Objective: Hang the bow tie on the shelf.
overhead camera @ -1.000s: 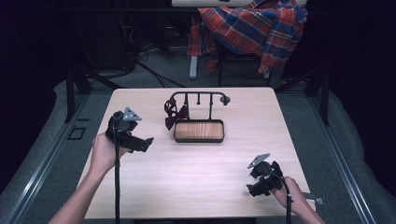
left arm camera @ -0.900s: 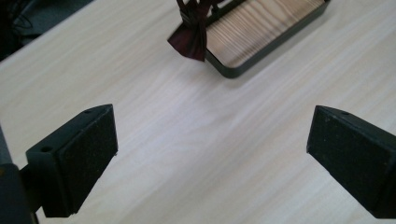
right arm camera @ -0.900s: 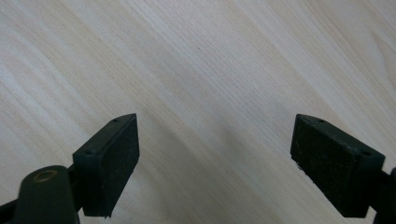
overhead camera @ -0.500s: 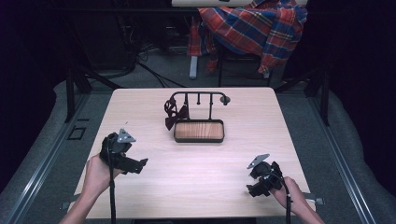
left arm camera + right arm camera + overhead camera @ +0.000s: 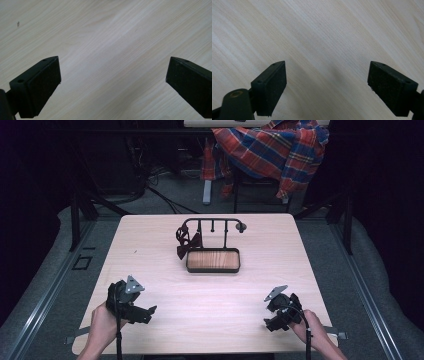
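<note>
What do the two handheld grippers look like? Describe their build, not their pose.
Both the left gripper and the right gripper are black, each topped by a grey three-cornered plate, with a black cable trailing back toward the person. Each has two flat black jaws with small round holes near the tips. No sleeves are visible on the forearms.

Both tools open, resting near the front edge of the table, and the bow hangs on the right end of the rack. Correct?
Not quite. The bow hangs at the left end of the rack, as the high view shows. The rest holds: the left tool and right tool sit near the table's front edge, and the two gripper views show each pair of jaws wide apart over bare wood.
</note>
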Action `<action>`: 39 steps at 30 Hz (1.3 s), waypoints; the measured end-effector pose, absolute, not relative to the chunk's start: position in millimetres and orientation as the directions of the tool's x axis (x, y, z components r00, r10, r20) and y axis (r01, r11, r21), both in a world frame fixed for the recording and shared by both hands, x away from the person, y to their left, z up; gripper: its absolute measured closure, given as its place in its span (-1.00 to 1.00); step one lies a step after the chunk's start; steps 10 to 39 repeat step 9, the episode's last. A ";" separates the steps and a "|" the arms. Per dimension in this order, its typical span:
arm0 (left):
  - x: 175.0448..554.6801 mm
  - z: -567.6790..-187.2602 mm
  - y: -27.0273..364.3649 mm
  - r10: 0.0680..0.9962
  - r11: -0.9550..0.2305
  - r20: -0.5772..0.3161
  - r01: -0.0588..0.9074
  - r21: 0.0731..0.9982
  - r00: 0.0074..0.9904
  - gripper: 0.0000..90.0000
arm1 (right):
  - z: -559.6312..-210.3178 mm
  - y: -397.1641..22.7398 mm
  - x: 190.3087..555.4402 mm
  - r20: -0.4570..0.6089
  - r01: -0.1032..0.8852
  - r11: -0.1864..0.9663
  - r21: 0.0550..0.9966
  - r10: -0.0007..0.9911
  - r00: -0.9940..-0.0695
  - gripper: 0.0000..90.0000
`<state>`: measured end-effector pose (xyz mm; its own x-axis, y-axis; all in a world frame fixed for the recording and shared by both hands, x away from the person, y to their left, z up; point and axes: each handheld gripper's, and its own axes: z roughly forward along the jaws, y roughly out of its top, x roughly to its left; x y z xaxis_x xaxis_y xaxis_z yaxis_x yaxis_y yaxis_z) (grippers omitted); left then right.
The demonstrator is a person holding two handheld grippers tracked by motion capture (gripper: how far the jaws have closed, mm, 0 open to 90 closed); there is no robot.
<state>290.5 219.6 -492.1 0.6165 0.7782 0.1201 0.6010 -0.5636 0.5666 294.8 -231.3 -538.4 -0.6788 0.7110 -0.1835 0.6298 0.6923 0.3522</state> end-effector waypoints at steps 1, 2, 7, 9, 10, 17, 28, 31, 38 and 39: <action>290.4 -495.0 220.1 0.773 -0.571 0.117 0.602 0.558 0.624 -1.00 | -538.2 -231.2 294.6 -0.185 0.628 0.694 0.353 0.709 -0.680 -0.66; 290.4 -495.0 220.1 0.773 -0.571 0.117 0.602 0.558 0.624 -1.00 | -538.2 -231.2 294.6 -0.185 0.628 0.694 0.353 0.709 -0.680 -0.66; 290.4 -504.2 218.2 0.773 -0.594 0.163 0.609 0.526 0.613 -1.00 | -537.7 -230.8 294.1 -0.185 0.622 0.698 0.355 0.705 -0.685 -0.66; 293.3 -507.3 216.0 0.773 -0.608 0.197 0.618 0.498 0.602 -0.99 | -537.5 -231.3 294.0 -0.188 0.621 0.702 0.349 0.702 -0.687 -0.66; 293.3 -507.3 216.0 0.773 -0.608 0.197 0.618 0.498 0.602 -0.99 | -537.5 -231.3 294.0 -0.188 0.621 0.702 0.349 0.702 -0.687 -0.66; 293.3 -507.3 216.0 0.773 -0.608 0.197 0.618 0.498 0.602 -0.99 | -537.5 -231.3 294.0 -0.188 0.621 0.702 0.349 0.702 -0.687 -0.66; 293.3 -507.3 216.0 0.773 -0.608 0.197 0.618 0.498 0.602 -0.99 | -537.5 -231.3 294.0 -0.188 0.621 0.702 0.349 0.702 -0.687 -0.66; 293.3 -507.3 216.0 0.773 -0.608 0.197 0.618 0.498 0.602 -0.99 | -537.5 -231.3 294.0 -0.188 0.621 0.702 0.349 0.702 -0.687 -0.66; 293.3 -507.3 216.0 0.773 -0.608 0.197 0.618 0.498 0.602 -0.99 | -537.5 -231.3 294.0 -0.188 0.621 0.702 0.349 0.702 -0.687 -0.66; 293.3 -507.3 216.0 0.773 -0.608 0.197 0.618 0.498 0.602 -0.99 | -537.5 -231.3 294.0 -0.188 0.621 0.702 0.349 0.702 -0.687 -0.66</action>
